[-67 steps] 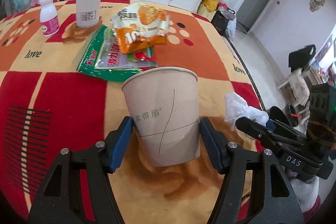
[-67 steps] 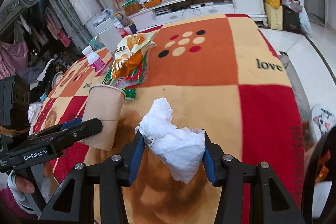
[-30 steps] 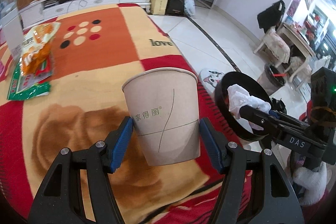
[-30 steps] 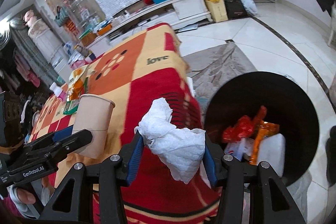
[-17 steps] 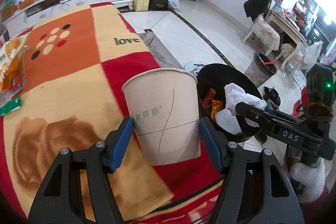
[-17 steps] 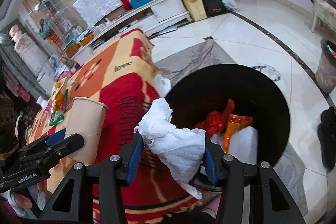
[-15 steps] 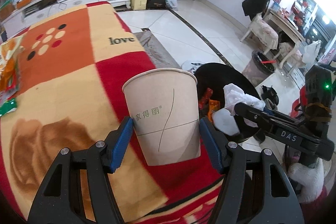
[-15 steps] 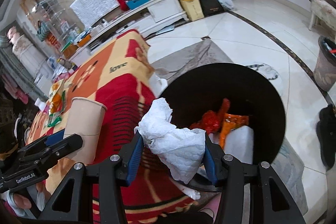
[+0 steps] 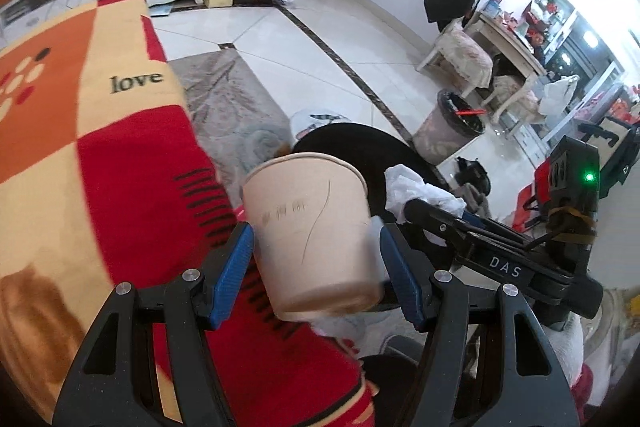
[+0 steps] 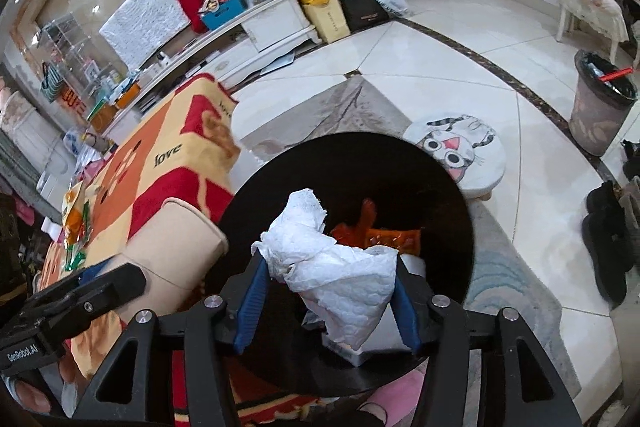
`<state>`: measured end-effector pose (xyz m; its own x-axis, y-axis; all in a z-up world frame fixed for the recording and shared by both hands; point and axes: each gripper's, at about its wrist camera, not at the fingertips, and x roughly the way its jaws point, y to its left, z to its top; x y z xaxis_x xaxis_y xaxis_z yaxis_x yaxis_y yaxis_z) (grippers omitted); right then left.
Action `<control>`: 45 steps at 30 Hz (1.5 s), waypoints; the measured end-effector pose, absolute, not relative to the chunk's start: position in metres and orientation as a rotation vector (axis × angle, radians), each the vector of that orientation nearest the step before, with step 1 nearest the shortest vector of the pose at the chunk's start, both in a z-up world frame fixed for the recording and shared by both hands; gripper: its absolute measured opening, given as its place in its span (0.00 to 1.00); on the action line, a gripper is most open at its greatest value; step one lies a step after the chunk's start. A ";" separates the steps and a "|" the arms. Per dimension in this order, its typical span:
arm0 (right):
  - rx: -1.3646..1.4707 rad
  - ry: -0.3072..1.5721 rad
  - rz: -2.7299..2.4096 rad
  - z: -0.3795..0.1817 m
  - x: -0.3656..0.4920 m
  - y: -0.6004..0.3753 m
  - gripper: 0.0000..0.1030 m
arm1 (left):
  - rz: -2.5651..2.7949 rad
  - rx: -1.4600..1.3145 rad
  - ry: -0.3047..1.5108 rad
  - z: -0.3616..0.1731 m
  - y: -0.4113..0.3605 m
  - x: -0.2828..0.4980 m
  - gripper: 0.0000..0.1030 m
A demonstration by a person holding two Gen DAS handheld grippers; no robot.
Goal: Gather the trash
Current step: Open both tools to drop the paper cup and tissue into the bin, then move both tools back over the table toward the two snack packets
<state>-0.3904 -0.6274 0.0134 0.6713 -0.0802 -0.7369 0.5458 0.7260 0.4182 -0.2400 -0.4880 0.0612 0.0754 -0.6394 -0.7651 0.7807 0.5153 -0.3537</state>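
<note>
A tan paper cup (image 9: pixel 308 227) sits between the blue pads of my left gripper (image 9: pixel 316 231). It is smeared, leans a little to the right, and hangs past the table edge beside the black bin (image 9: pixel 348 135). My right gripper (image 10: pixel 329 263) hangs over the bin's mouth (image 10: pixel 440 195). Its jaws are opening, and a crumpled white tissue (image 10: pixel 332 263) still fills the gap and touches both pads. Orange and red wrappers (image 10: pixel 380 231) and a white box lie in the bin. The cup (image 10: pixel 180 239) and one left finger (image 10: pixel 100 283) show at the left of the right wrist view.
The table under a red, orange and yellow blanket (image 9: pixel 100 147) ends just left of the bin. A cat-face stool (image 10: pixel 460 147) stands behind the bin. A small grey waste bin (image 10: pixel 600 107), black shoes (image 10: pixel 608 239) and a chair stand on the tiled floor.
Both grippers swung off the table toward the black bin, and the right one is now above its mouth. The right pads have spread slightly. The cup now looks tilted and blurred.
</note>
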 end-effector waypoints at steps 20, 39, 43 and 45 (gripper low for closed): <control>0.708 0.759 -0.415 0.015 -0.395 -0.630 0.78 | -1.071 0.132 1.060 0.061 -0.471 -0.227 0.62; 0.605 0.809 -0.281 0.027 -0.352 -0.562 0.78 | -0.878 0.161 0.979 0.063 -0.397 -0.211 0.62; 0.578 0.822 -0.251 0.030 -0.341 -0.546 0.78 | -0.849 0.153 0.973 0.064 -0.382 -0.206 0.62; 0.566 0.826 -0.232 0.033 -0.335 -0.536 0.78 | -0.832 0.150 0.969 0.065 -0.374 -0.203 0.62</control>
<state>-0.3352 -0.5363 0.0325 0.6629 0.0206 -0.7485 0.4073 0.8289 0.3835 -0.2030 -0.3741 0.0646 0.2906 -0.5580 -0.7773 0.6844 0.6889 -0.2387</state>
